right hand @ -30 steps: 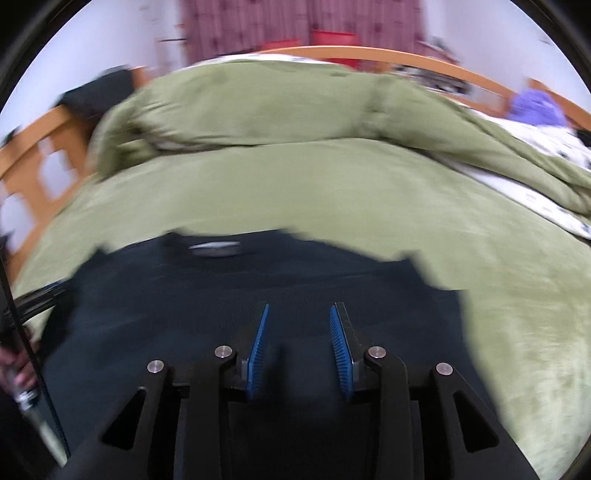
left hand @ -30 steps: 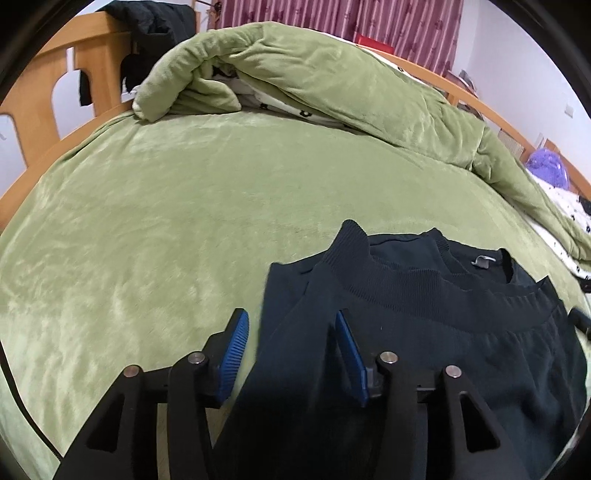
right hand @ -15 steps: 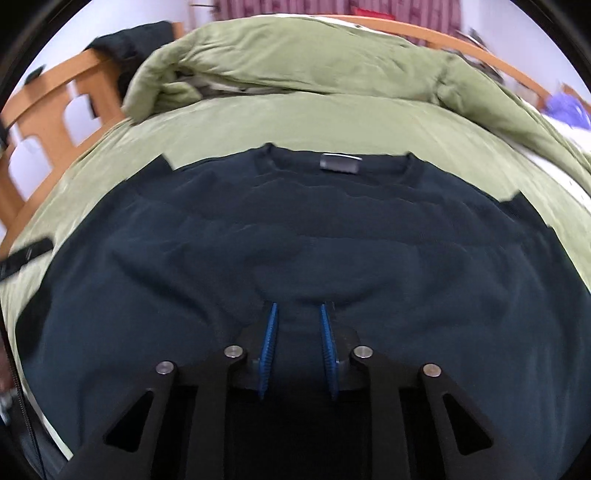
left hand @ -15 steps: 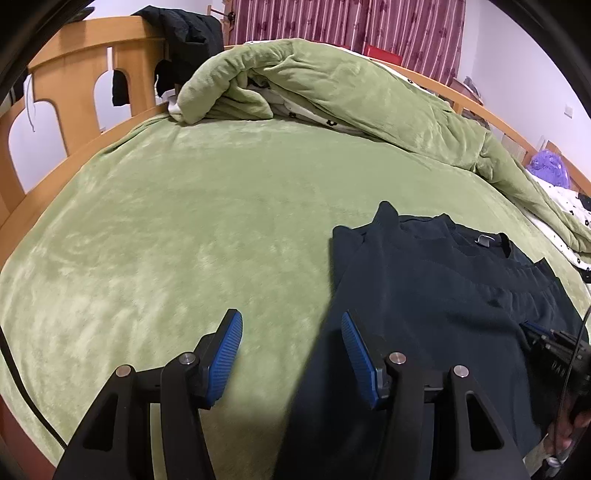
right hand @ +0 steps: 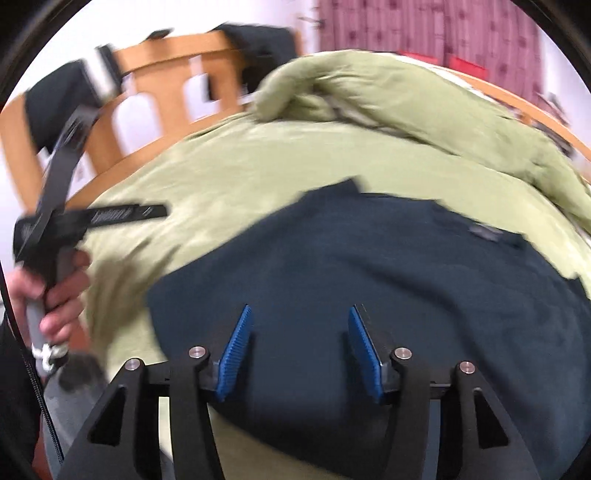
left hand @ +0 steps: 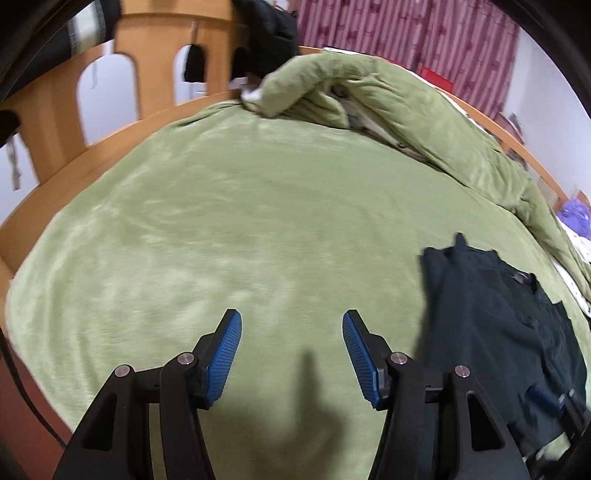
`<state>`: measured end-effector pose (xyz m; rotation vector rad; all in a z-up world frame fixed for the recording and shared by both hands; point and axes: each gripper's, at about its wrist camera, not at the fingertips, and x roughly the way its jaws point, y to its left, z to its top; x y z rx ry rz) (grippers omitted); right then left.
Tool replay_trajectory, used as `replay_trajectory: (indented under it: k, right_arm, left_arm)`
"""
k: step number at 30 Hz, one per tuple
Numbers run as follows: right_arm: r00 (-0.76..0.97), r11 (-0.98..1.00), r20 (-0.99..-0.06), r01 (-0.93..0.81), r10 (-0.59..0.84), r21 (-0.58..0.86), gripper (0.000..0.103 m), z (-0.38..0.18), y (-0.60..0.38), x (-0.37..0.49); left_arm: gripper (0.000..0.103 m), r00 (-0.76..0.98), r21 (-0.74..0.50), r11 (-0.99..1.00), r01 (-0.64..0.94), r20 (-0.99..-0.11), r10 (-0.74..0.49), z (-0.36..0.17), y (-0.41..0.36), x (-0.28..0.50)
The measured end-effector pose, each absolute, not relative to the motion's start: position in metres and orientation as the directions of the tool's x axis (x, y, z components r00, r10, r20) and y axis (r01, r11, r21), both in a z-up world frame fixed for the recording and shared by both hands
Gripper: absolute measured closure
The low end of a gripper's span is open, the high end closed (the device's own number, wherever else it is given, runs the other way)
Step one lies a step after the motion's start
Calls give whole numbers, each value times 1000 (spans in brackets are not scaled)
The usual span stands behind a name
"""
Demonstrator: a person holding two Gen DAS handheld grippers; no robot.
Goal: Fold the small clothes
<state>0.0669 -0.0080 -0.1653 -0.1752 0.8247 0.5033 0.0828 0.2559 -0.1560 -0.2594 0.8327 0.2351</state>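
green bed (left hand: 258,221) fills left view; right shows hand (right hand: 55,291).

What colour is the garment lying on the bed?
Dark navy garment, almost black; the right wrist view shows it best.

Home bedroom: wooden bed (left hand: 155,66), green duvet (left hand: 388,96), curtains (left hand: 424,33)

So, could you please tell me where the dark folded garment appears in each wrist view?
Left wrist view: the dark garment lies at the lower right, right of the open jaws.
Right wrist view: it fills the lower centre, spreading behind and under the open jaws.
Shared landmark: the bunched green duvet at the far side of the bed.
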Motion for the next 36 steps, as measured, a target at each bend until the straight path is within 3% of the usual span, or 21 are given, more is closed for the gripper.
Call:
replay_trajectory:
  k: [3, 9, 16, 22, 23, 25, 27, 30, 36]
  right_arm:
    - [539, 842, -762, -540, 359, 15, 42, -182, 27, 53]
    - [530, 797, -760, -604, 376, -27, 41, -195, 49, 22]
    - [659, 737, -728, -585, 190, -337, 38, -223, 81, 5]
    - [701, 736, -698, -548, 145, -398, 32, -234, 92, 18]
    - [699, 742, -700, -545, 145, -390, 34, -233, 93, 22]
    - [706, 752, -695, -531, 136, -391, 48, -232, 93, 27]
    - [720, 756, -684, -513, 120, -407, 73, -231, 95, 28]
    - [712, 790, -687, -502, 145, -353, 81, -220, 90, 29]
    - [717, 876, -626, -470, 307, -108, 84, -159, 39, 33]
  left_arm:
    - [46, 626, -102, 938, -331, -767, 138, -164, 270, 74]
    - [46, 600, -113, 933, -342, -790, 124, -184, 279, 65]
    - [46, 602, -116, 938, -327, -790, 113, -189, 277, 59]
    - [46, 609, -144, 934, -328, -788, 92, -191, 281, 57]
    - [46, 612, -147, 934, -326, -786, 90, -191, 281, 57]
    - [46, 615, -148, 934, -326, -783, 91, -190, 280, 57]
    - [46, 619, -148, 936, -320, -781, 88, -189, 278, 58]
    - [46, 625, -133, 941, -310, -775, 96, -186, 269, 61]
    - [46, 643, -78, 961, -266, -757, 116, -173, 236, 67]
